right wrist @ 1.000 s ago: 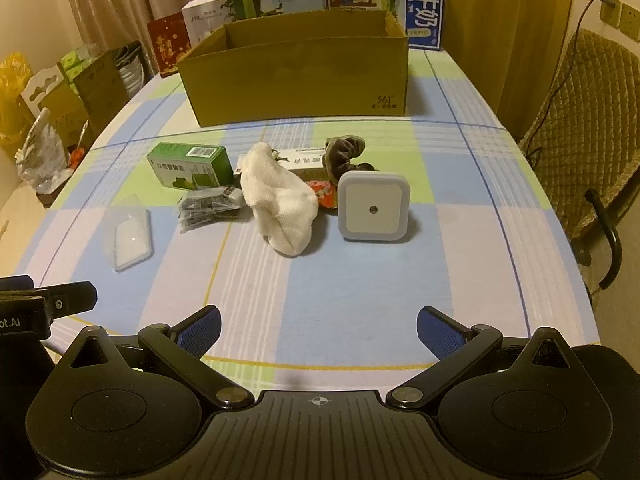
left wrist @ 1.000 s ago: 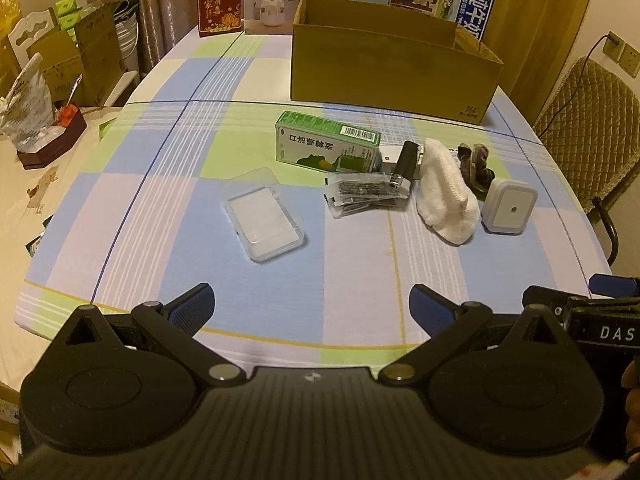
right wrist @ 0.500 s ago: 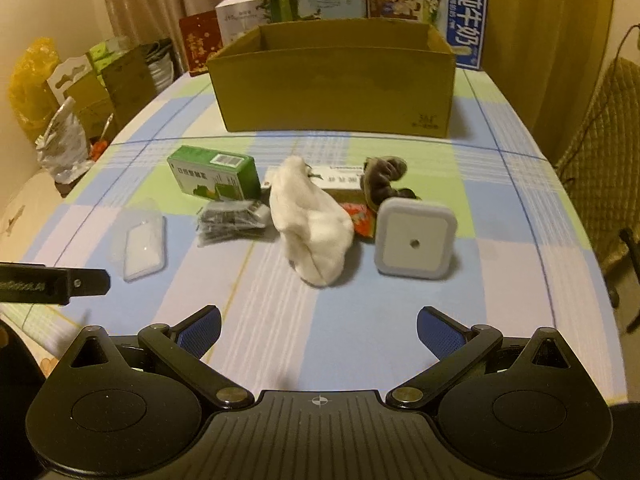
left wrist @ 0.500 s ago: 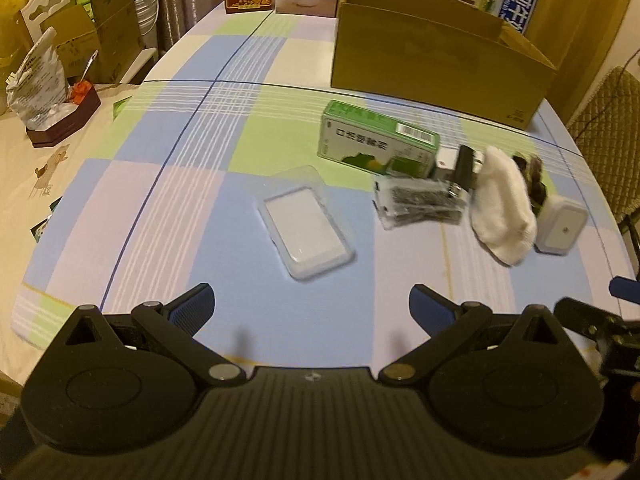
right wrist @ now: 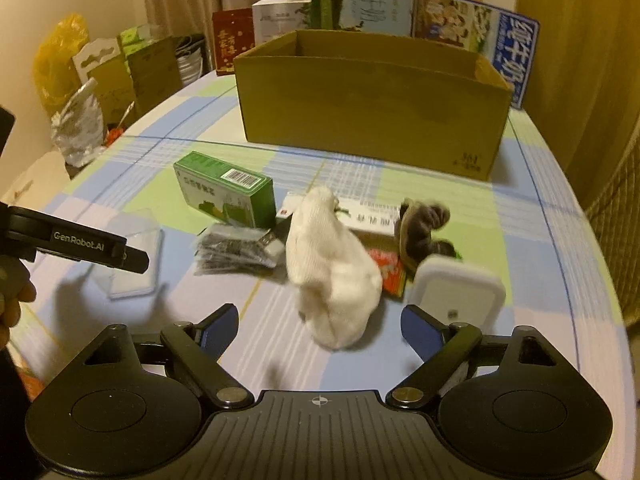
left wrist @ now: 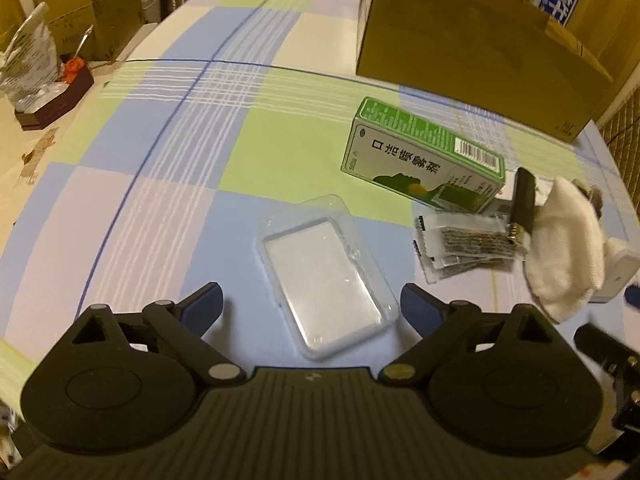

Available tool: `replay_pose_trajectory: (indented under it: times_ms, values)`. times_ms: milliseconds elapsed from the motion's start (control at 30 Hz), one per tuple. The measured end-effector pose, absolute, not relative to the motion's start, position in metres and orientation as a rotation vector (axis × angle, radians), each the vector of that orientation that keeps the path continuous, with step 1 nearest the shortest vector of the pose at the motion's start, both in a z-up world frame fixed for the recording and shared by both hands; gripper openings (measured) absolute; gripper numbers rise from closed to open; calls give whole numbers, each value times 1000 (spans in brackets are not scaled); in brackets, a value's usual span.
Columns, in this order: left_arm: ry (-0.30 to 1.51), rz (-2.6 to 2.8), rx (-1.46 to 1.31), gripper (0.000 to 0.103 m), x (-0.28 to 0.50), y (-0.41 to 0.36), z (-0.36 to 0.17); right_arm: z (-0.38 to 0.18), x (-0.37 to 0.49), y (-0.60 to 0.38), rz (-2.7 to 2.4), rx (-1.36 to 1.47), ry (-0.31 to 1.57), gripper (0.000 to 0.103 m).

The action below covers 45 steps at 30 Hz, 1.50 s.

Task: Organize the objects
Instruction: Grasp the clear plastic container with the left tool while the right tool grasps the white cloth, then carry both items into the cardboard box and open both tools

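Note:
My left gripper (left wrist: 311, 309) is open, its fingertips on either side of the near end of a clear plastic case (left wrist: 326, 274) lying flat on the checked tablecloth. Behind it are a green carton (left wrist: 420, 160), a clear packet of dark pieces (left wrist: 466, 246) and a white cloth (left wrist: 564, 248). My right gripper (right wrist: 319, 327) is open with the white cloth (right wrist: 332, 268) just ahead between its fingertips. A white square device (right wrist: 460, 292) stands by the right fingertip. An open cardboard box (right wrist: 372, 112) sits at the back.
A grey fabric piece (right wrist: 424, 232), a red packet (right wrist: 390, 274) and a white labelled carton (right wrist: 360, 212) lie behind the cloth. Printed boxes (right wrist: 372, 4) stand beyond the cardboard box. A wicker chair (right wrist: 616, 240) is at the right table edge. The left gripper (right wrist: 72, 240) shows at left.
Both grippers have moved forward toward the objects. The clear case now lies between the left fingertips, and the white cloth and square device are close to the right fingertips. Both stay open.

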State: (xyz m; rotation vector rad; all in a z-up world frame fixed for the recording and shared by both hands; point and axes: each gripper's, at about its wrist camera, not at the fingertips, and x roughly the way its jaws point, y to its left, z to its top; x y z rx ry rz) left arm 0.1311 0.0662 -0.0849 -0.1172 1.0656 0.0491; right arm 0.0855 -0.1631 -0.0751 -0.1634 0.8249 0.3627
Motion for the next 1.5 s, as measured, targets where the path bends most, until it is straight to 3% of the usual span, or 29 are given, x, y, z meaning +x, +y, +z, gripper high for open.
replay_pose_trajectory:
  times_ms: [100,233,467,700,767,967,1233,1500]
  values:
    - [1081,34,-106,90,140,65,-93,-80,96,-159,365,-203,814,86]
    - [1078,38,-80,85,146,64,-98,-88,107,-153,378,-251,813,75]
    - [1067,41,-25,77,153,65,-98,-97,115,-145,388,-286,817,66]
    - [1060,47,-7,52,146,70,-93,-97,117,-148,378,-283,823,43]
    - [1059,26,-6,52,144,69,-92,-96,116,-147,380,-289,823,34]
    - [1035,-12,4,51,138,59,-77,-86,110,-150,371,-268,822,24]
    - [960,-92,44,51,139,35,-38,-51,101,-161,379,-244,784,22]
    - [859,-181,78,51,182,7,20,23,137,-181,374,-182,673,22]
